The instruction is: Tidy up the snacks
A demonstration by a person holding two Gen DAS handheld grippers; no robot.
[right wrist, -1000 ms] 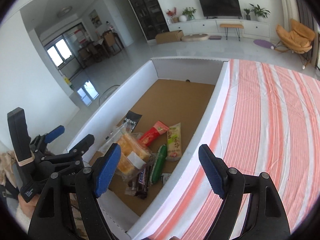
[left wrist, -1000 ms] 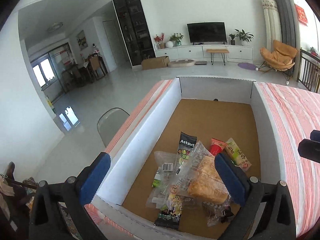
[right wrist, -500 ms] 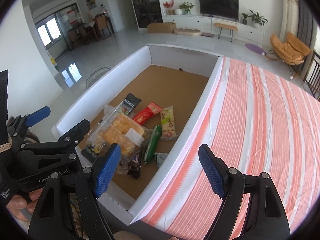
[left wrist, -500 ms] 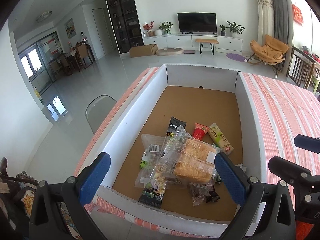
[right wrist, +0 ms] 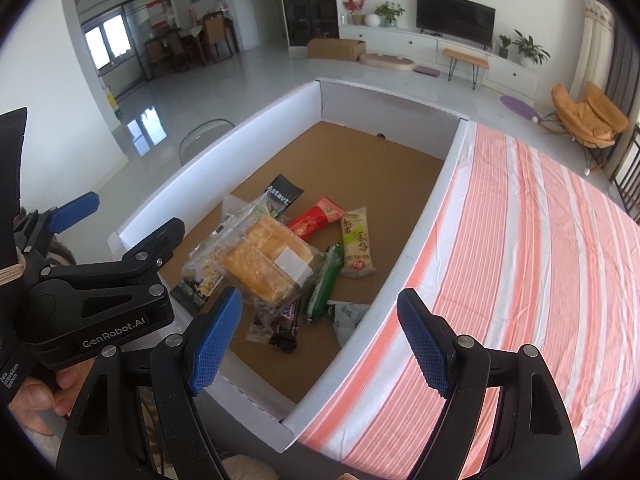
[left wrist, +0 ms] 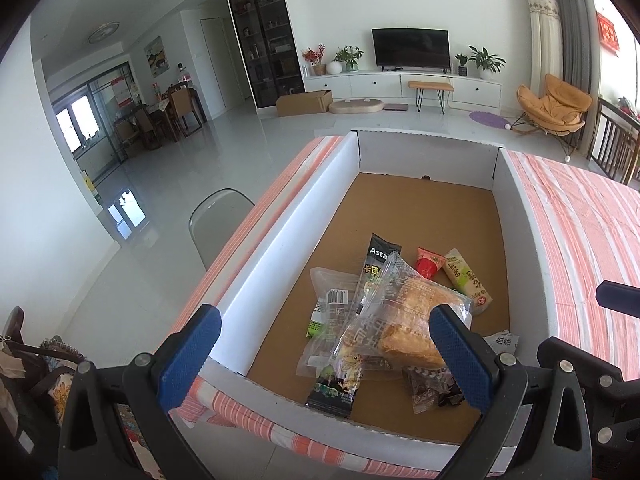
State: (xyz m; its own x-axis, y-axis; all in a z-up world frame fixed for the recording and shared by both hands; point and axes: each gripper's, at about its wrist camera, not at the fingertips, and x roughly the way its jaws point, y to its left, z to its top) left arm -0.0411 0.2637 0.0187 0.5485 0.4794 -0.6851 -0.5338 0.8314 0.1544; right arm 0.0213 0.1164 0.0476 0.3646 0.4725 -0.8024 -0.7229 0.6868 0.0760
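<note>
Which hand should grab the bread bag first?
Probably left: its hand-held gripper is open and faces the bread bag in the box. The right one straddles the box wall.

- Surface (right wrist: 520, 240): covered by a cloth with orange-pink and white stripes, lightly creased; the stripes run from the near edge to the far edge.
- Shallow box (right wrist: 420, 240): white walls, brown cardboard floor; it lies directly on the cloth along the left edge of the surface, reaching from the near edge to the far edge.
- Right of the box, the cloth is bare up to the right edge of the view.
- Left of the box (left wrist: 256, 232), a narrow striped strip shows along the surface's left edge.
</note>
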